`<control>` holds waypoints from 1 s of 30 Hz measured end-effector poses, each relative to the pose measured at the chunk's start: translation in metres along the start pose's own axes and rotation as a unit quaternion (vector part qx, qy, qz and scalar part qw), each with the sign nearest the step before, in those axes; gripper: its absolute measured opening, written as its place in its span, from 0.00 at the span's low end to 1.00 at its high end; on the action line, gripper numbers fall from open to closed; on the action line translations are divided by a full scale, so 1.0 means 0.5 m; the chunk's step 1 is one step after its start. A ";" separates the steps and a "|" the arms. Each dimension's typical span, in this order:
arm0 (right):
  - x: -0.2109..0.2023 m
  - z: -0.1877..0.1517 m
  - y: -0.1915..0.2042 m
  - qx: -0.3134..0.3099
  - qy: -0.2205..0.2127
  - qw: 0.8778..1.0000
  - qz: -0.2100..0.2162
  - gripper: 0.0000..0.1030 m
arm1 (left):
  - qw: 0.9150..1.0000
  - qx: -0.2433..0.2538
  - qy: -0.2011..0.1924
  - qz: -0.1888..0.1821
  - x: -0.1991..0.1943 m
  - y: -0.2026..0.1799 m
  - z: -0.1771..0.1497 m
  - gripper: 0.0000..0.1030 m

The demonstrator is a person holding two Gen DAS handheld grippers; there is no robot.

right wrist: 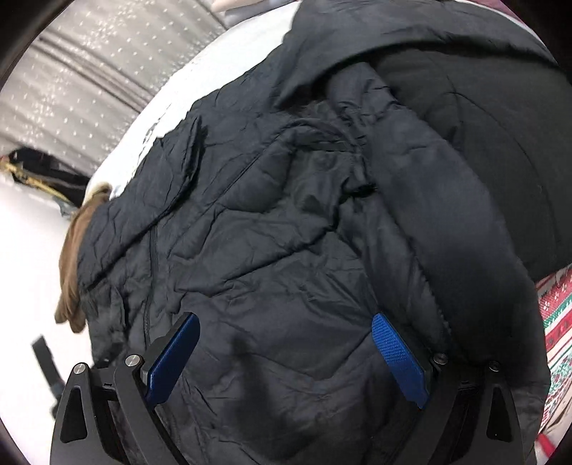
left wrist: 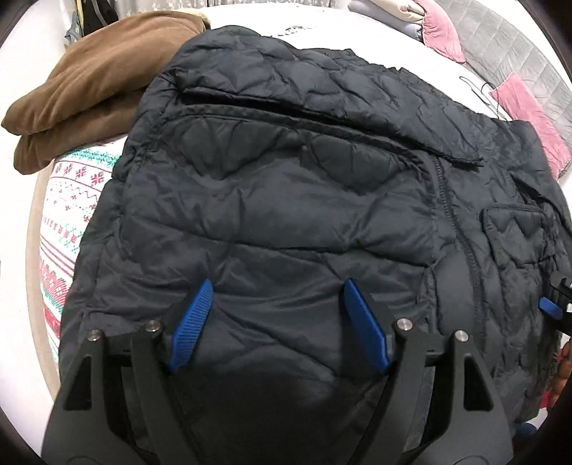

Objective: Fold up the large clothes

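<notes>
A large black quilted puffer jacket (left wrist: pixel 286 186) lies spread on the bed and fills both views; it also shows in the right wrist view (right wrist: pixel 271 229). Its zipper (left wrist: pixel 447 214) runs down the right side, with a flap pocket (left wrist: pixel 514 232) beside it. My left gripper (left wrist: pixel 277 286) is open, its blue pads (left wrist: pixel 189 325) just above the jacket's near part. My right gripper (right wrist: pixel 286 322) is open over the jacket, holding nothing. A sleeve (right wrist: pixel 429 200) lies bunched at the right. The right gripper's edge shows in the left wrist view (left wrist: pixel 552 304).
A folded brown garment (left wrist: pixel 96 86) lies at the back left. A patterned red, green and white blanket (left wrist: pixel 68 221) covers the bed under the jacket. Pink pillows (left wrist: pixel 529 114) and a grey quilted headboard (left wrist: pixel 500 32) sit at the back right. A wire hanger (left wrist: pixel 482 89) lies near them.
</notes>
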State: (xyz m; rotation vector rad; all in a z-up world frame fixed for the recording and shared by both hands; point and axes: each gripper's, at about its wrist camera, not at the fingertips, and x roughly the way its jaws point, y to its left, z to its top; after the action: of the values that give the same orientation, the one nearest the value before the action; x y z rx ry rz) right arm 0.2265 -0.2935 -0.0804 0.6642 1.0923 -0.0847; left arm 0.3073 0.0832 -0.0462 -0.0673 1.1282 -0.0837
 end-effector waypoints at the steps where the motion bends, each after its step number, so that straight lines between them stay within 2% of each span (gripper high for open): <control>1: -0.008 -0.002 -0.002 0.001 -0.005 1.000 0.003 0.95 | 1.000 -0.007 -0.002 -0.008 -0.010 0.003 0.000 0.74; 4: -0.053 0.004 -0.002 -0.001 -0.038 0.998 0.043 0.95 | 0.999 -0.025 -0.024 -0.034 -0.054 0.011 -0.004 0.74; 8: -0.176 0.049 -0.053 0.013 -0.137 0.983 0.117 0.95 | 0.997 -0.019 -0.059 -0.034 -0.095 0.015 -0.010 0.74; 10: -0.221 0.088 -0.121 0.061 -0.178 0.972 0.138 0.95 | 0.997 -0.024 -0.073 -0.026 -0.105 0.025 -0.011 0.74; 13: -0.259 0.147 -0.263 0.167 -0.248 0.944 0.139 0.95 | 0.995 -0.046 -0.089 -0.023 -0.107 0.048 -0.004 0.74; 16: -0.239 0.191 -0.370 0.233 -0.265 0.924 0.147 0.95 | 0.992 -0.089 -0.087 -0.033 -0.103 0.081 -0.001 0.75; 19: -0.210 0.216 -0.426 0.270 -0.278 0.910 0.147 0.94 | 0.990 -0.108 -0.083 -0.029 -0.090 0.082 0.007 0.82; 23: -0.195 0.244 -0.445 0.285 -0.296 0.902 0.132 0.85 | 0.991 -0.104 -0.082 -0.026 -0.081 0.072 0.014 0.83; 25: -0.195 0.260 -0.453 0.284 -0.303 0.901 0.121 0.67 | 0.991 -0.107 -0.077 -0.030 -0.075 0.071 0.017 0.83; 26: -0.192 0.271 -0.455 0.287 -0.303 0.901 0.118 0.62 | 0.991 -0.107 -0.075 -0.030 -0.073 0.071 0.019 0.83; 28: -0.184 0.283 -0.482 0.303 -0.303 0.896 0.115 0.35 | 0.991 -0.107 -0.072 -0.031 -0.069 0.069 0.023 0.83; 29: -0.179 0.285 -0.490 0.309 -0.303 0.894 0.115 0.28 | 0.991 -0.106 -0.071 -0.032 -0.068 0.068 0.025 0.84; 30: -0.171 0.289 -0.498 0.315 -0.302 0.892 0.115 0.16 | 0.992 -0.103 -0.071 -0.031 -0.066 0.066 0.027 0.83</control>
State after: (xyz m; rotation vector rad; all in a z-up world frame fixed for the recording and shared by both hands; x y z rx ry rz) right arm 0.2056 -0.5930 -0.0803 1.2461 0.3563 -0.4255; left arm 0.3065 0.1196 -0.0138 -0.2890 0.9900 -0.0168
